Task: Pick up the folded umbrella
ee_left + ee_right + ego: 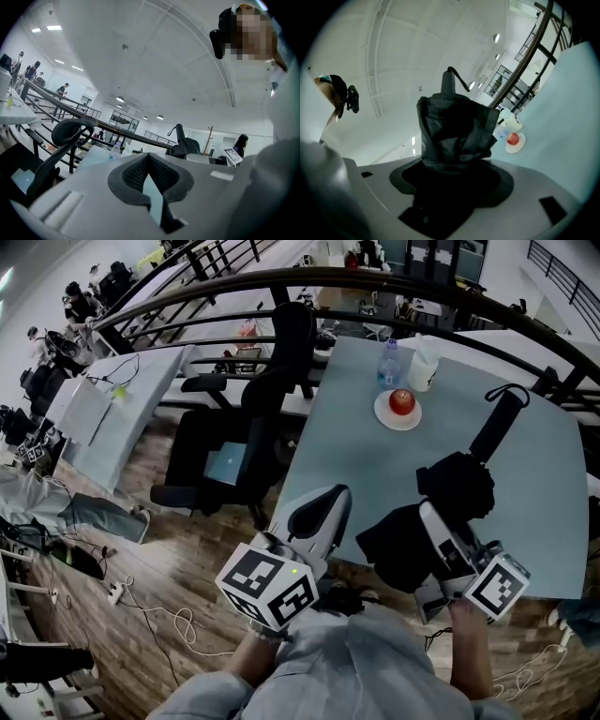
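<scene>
The black folded umbrella [461, 486] is clamped in my right gripper [433, 517] over the near right part of the pale blue table [356, 451]. Its handle [495, 426] with a strap loop points away from me. In the right gripper view the umbrella [454, 126] fills the jaws of that gripper [451, 165] and rises toward the ceiling. My left gripper [330, 505] hovers at the table's near edge, shut with nothing in it. From the left gripper view its jaws [149, 158] meet at the tips, and the umbrella [181, 141] stands dark beyond them.
A red apple [401, 401] sits on a white plate [390, 419] at the far side of the table, with a water bottle [389, 362] and a white cup [424, 366] behind it. A black office chair [267, 418] stands left of the table. A curved dark railing [375, 282] runs behind.
</scene>
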Demonstrator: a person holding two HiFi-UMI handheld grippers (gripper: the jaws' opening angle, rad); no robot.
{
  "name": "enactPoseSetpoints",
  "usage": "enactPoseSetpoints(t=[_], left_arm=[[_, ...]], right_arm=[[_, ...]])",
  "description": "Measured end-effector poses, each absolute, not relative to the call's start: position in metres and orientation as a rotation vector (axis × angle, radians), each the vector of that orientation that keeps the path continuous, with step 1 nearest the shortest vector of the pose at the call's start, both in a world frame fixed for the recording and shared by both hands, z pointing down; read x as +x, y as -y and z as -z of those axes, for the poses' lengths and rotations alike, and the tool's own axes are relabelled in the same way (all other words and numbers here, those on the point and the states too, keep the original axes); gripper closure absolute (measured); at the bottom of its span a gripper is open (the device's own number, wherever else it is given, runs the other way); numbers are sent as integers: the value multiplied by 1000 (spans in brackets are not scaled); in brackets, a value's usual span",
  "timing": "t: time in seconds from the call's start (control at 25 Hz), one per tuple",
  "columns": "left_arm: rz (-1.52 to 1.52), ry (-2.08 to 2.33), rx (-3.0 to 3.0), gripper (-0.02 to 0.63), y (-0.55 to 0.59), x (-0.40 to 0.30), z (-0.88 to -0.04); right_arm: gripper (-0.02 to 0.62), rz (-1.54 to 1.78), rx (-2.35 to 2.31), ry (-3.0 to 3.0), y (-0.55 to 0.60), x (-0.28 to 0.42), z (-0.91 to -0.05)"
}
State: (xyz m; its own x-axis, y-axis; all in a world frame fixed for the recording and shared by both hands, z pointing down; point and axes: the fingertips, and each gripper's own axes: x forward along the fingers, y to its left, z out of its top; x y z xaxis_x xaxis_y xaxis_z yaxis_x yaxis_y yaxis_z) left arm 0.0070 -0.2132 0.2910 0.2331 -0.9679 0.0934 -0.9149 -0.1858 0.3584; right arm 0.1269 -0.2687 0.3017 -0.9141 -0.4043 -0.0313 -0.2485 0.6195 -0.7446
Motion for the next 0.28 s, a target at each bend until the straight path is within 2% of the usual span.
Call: enactPoseSetpoints(t=[0.28], left_arm=[[206,1738,2175,601,212,8,-291]], right_arm=[[302,1167,-556,-2664,269,127,-302]])
